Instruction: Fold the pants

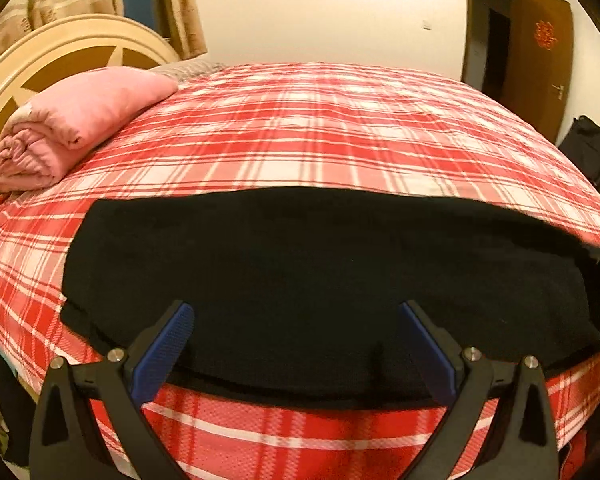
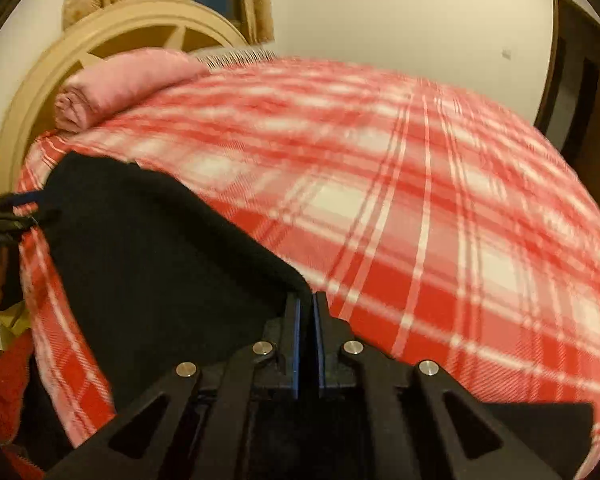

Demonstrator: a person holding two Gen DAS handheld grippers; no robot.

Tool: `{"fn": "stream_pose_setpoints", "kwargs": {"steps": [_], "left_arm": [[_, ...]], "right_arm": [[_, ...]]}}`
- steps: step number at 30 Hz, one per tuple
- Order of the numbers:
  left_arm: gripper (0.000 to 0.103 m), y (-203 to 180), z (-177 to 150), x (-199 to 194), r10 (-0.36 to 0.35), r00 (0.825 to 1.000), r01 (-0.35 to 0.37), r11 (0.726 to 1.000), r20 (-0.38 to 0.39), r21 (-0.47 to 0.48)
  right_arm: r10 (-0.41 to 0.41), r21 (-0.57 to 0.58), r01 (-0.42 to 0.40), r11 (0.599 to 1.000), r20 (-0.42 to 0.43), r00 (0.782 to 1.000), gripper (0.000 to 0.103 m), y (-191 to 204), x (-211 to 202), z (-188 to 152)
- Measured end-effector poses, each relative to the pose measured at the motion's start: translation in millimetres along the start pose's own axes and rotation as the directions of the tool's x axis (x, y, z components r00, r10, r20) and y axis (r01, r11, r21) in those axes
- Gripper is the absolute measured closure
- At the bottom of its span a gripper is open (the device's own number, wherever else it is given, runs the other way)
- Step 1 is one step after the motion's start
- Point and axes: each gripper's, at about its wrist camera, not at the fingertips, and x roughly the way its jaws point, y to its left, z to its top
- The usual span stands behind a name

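The black pants [image 1: 320,272] lie folded across the near edge of a bed with a red and white plaid cover [image 1: 320,128]. My left gripper [image 1: 296,312] is open, its blue-padded fingers [image 1: 168,344] spread just above the pants' near edge, holding nothing. In the right wrist view the pants [image 2: 152,264] stretch to the left. My right gripper [image 2: 307,300] is shut on a corner of the pants and holds it a little above the plaid cover [image 2: 440,208]. The left gripper shows at the far left edge of the right wrist view [image 2: 8,216].
A folded pink blanket [image 1: 76,120] lies at the bed's head by the cream headboard [image 1: 40,60]. A brown door [image 1: 540,60] and a black bag [image 1: 588,152] stand at the right. Curtains hang behind the headboard.
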Motion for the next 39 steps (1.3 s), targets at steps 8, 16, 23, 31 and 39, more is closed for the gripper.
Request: {"fn": "stream_pose_setpoints", "kwargs": {"steps": [8, 16, 23, 31, 39], "left_arm": [[0.000, 31, 7, 2, 0.111, 0.994, -0.111, 0.994, 0.022, -0.018], [0.000, 125, -2, -2, 0.254, 0.967, -0.250, 0.947, -0.006, -0.202], [0.000, 183, -20, -9, 0.289, 0.957, -0.279, 0.895, -0.023, -0.348], [0.010, 185, -4, 19, 0.139, 0.990, -0.132, 0.902, -0.012, -0.412], [0.027, 181, -6, 44, 0.061, 0.998, -0.069, 0.889, -0.032, -0.452]], "right_arm": [[0.013, 0.208, -0.047, 0.977, 0.162, 0.987, 0.067, -29, -48, 14], [0.135, 0.150, -0.167, 0.975, 0.201, 0.970, 0.044, 30, -64, 11], [0.269, 0.085, -0.283, 0.955, 0.143, 0.952, 0.044, 90, -31, 16], [0.305, -0.004, -0.306, 0.952, 0.102, 0.947, 0.044, 139, -22, 18], [0.299, 0.024, -0.301, 0.953, 0.076, 0.951, 0.044, 139, -18, 12]]}}
